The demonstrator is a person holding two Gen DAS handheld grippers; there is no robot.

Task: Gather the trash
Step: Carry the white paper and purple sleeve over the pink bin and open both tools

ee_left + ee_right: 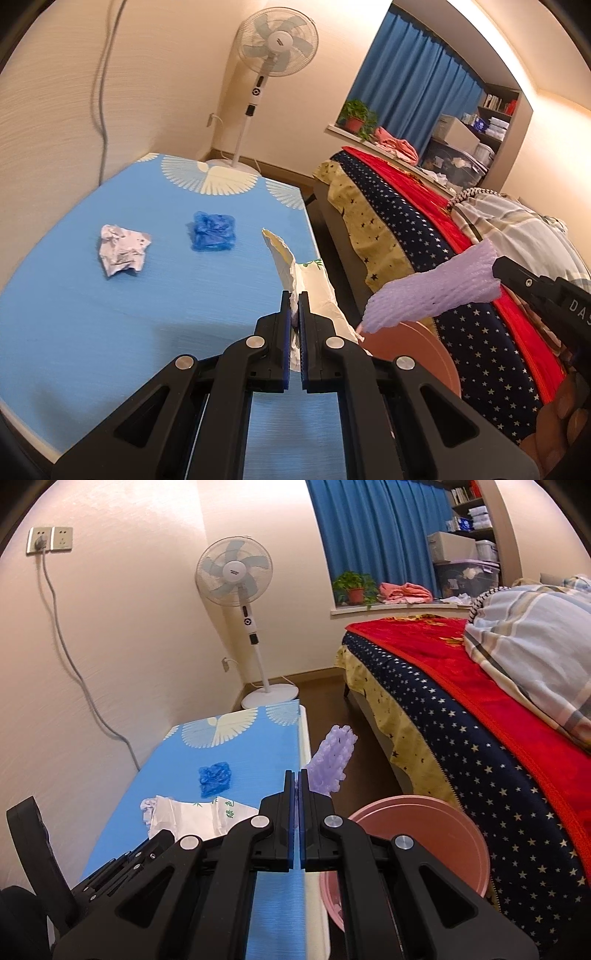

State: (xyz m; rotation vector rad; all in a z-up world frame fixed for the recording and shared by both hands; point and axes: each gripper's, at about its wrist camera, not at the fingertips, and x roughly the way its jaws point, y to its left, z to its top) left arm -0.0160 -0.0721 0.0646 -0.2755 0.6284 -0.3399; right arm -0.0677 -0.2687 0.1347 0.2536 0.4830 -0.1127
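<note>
Purple foam sleeve [332, 764] up in the air, pinched at its near end by the right gripper [298, 786], jaws tight together on it, and it hangs over the gap between table and bed, just above the pink bin [424, 834] on the floor, which looks like the place the trash is headed. Over on the left, the left gripper [294, 310] is clamped narrow on a white paper bag [314, 291], lifted at the right edge of the blue table [110, 332], so both tools seem to be carrying their loads toward that same bin. Still on the table, farther out: a crumpled white paper [122, 251] to the left and a scrunched blue plastic wad [213, 230] right of it, well apart, neither touched. Beyond them a standing fan [236, 576] in the far corner, and the bed [480, 709] with its starred cover running along the right. Hard to judge: the bin's inside is barely shown, its near part hidden behind the gripper body, so whether anything lies in it I can't say; the green print on the bag is too small to read.
</note>
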